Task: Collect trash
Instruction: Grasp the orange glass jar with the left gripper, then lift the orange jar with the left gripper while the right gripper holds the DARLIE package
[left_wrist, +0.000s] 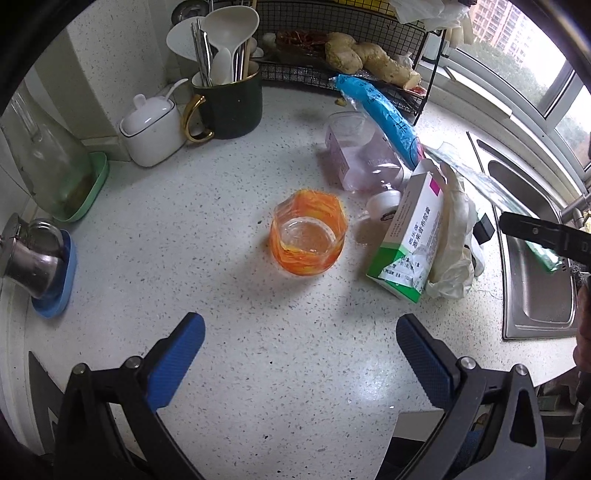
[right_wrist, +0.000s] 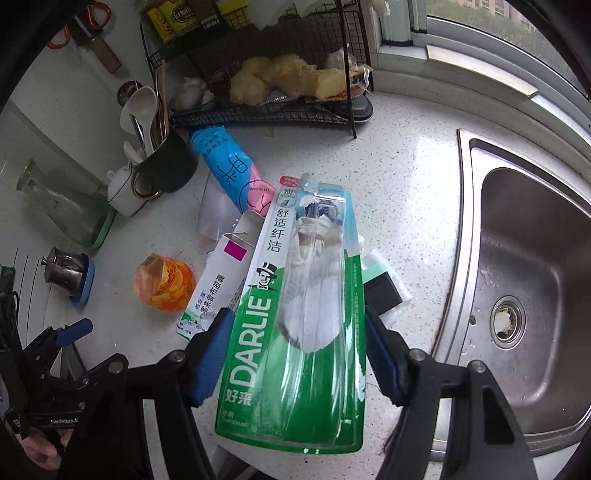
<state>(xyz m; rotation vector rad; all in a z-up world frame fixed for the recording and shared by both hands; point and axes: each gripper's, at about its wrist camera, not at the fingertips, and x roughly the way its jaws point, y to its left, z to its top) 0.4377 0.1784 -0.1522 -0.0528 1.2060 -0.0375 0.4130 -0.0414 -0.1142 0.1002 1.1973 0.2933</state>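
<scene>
while gripping the green darlie toothbrush package (right_wrist: 295, 332) between blue pads, right gripper (right_wrist: 299, 354) held above the counter's near edge, left of the sink (right_wrist: 535, 295); package's long axis straight ahead along the fingers. left gripper (left_wrist: 299, 354) spread wide and empty, aimed at the orange-streaked plastic cup (left_wrist: 308, 232) straight ahead mid-counter, open mouth tipped toward the camera. medicine box (left_wrist: 408, 240) and crumpled white plastic (left_wrist: 456, 243) just right of the cup, nearer the right gripper. sink drain visible in the right view only; left view alone looks into the cup.
</scene>
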